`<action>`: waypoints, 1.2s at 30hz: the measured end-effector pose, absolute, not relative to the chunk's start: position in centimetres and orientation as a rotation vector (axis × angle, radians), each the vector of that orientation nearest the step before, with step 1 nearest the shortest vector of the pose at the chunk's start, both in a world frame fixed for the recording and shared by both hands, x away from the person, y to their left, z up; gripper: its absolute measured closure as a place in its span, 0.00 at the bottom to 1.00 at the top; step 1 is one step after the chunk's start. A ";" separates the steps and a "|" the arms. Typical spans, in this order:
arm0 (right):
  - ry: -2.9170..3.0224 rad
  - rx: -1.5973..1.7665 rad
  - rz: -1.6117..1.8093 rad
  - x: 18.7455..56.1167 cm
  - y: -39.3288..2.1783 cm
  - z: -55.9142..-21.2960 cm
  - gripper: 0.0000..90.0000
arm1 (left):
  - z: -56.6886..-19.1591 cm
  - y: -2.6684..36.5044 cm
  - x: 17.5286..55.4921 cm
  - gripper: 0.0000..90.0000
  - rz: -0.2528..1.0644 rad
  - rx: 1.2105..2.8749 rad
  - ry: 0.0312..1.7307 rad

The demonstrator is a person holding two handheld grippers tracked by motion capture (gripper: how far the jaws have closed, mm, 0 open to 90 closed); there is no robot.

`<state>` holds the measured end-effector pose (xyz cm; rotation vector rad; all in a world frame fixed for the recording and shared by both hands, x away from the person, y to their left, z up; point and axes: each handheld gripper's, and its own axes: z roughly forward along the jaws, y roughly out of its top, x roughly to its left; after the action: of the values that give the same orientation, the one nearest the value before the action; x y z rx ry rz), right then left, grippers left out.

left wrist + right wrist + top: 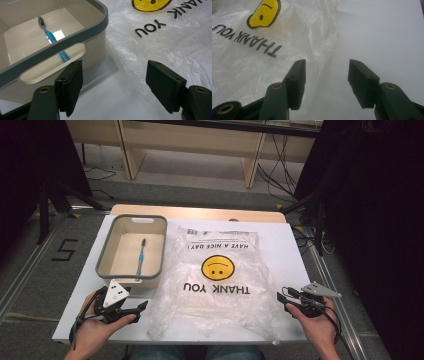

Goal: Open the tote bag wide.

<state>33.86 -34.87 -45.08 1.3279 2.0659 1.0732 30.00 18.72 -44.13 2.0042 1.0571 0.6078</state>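
1. Two tongs, both empty. Left tongs [141,306] near the front left corner of the surface [290,245], jaws wide apart, nothing between them. Right tongs [282,299] near the front right edge, jaws also spread, gripping nothing.
2. Bag [215,280] lies flat mid-surface, crumpled, print upside down from the person's side. Left tongs sit just off its left edge, right tongs just off its right edge; neither touches it as far as I can tell.
3. Bin [102,257] stands toward the back left, beside the bag. Toothbrush [140,257] lies inside, head toward the far edge.
4. Judgement: work barely started. Bag unopened and ungrasped, toothbrush still in bin. Everything remains: grip bag, open it, move the toothbrush.
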 end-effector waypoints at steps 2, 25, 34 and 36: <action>2.068 1.329 1.072 33.9 -34.9 -45.1 0.54 | -44.1 18.5 30.0 0.33 0.606 2.007 1.051; 2.201 1.345 1.015 34.9 -33.0 -45.7 0.50 | -45.4 13.4 28.6 0.28 0.317 2.198 0.962; 2.301 1.401 0.966 35.8 -32.6 -46.8 0.66 | -46.9 12.6 29.5 0.66 0.347 2.330 1.009; 2.345 1.392 0.950 36.0 -32.3 -47.2 0.70 | -47.0 12.4 29.8 0.77 0.354 2.337 1.010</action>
<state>36.01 -32.29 -47.15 1.3925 2.3445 0.9499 29.78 12.41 -47.04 2.3369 1.0105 0.3540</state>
